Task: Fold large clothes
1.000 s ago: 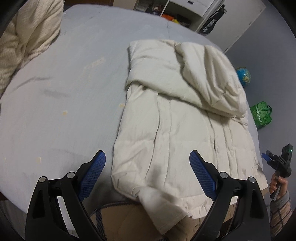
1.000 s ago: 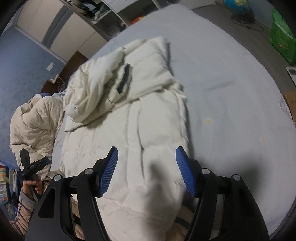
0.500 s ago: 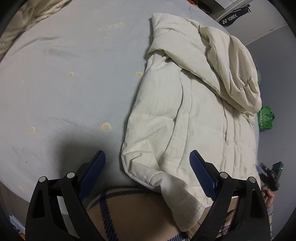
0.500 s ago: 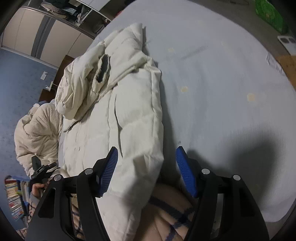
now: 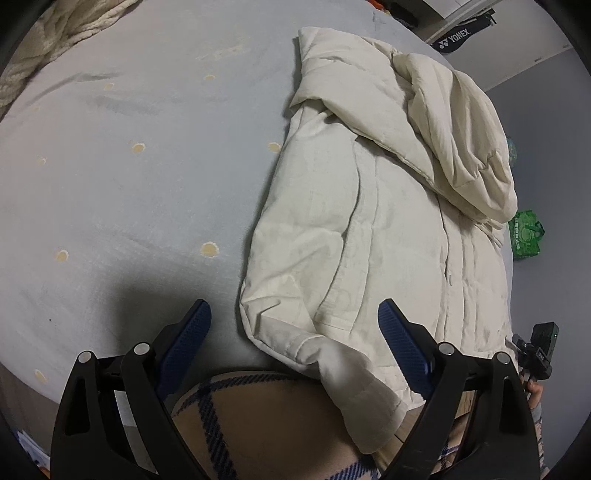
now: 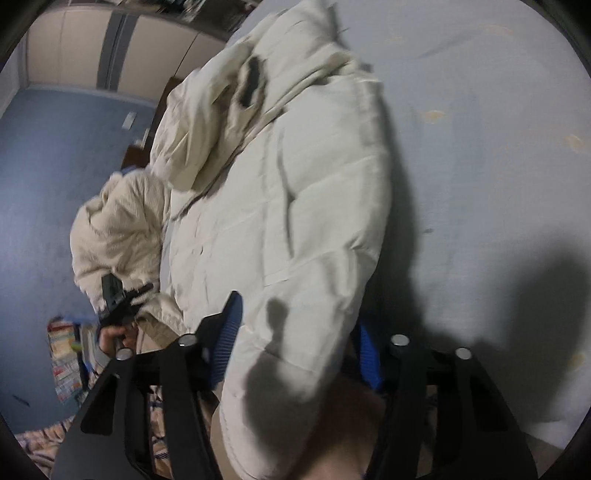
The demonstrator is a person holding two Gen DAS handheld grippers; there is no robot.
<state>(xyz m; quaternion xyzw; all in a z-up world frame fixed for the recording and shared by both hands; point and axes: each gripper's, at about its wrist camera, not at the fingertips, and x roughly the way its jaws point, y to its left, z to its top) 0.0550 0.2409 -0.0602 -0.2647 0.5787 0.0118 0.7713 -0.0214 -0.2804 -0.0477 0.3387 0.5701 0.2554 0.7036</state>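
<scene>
A cream padded jacket [image 5: 369,221] lies lengthwise on the pale blue bed sheet [image 5: 129,184], hood bunched at the far end. Its near left corner and a cuff hang over the bed's edge between the fingers of my left gripper [image 5: 293,332], which is open and not touching the cloth. In the right wrist view the jacket [image 6: 295,221] fills the gap of my right gripper [image 6: 299,343]. Its jaws are closing, and both blue pads [image 6: 231,332] lie against the puffy near right corner. The picture is blurred.
A knitted cream blanket [image 5: 44,48] is heaped at the bed's far left. On the floor to the right stand a green bag [image 5: 524,236] and a black racket bag [image 5: 461,35]. The person's plaid-trousered leg [image 5: 277,424] is against the bed's edge.
Both grippers have sunk toward the jacket's near edge. The right jaws have narrowed around its right corner. The left jaws stay equally wide.
</scene>
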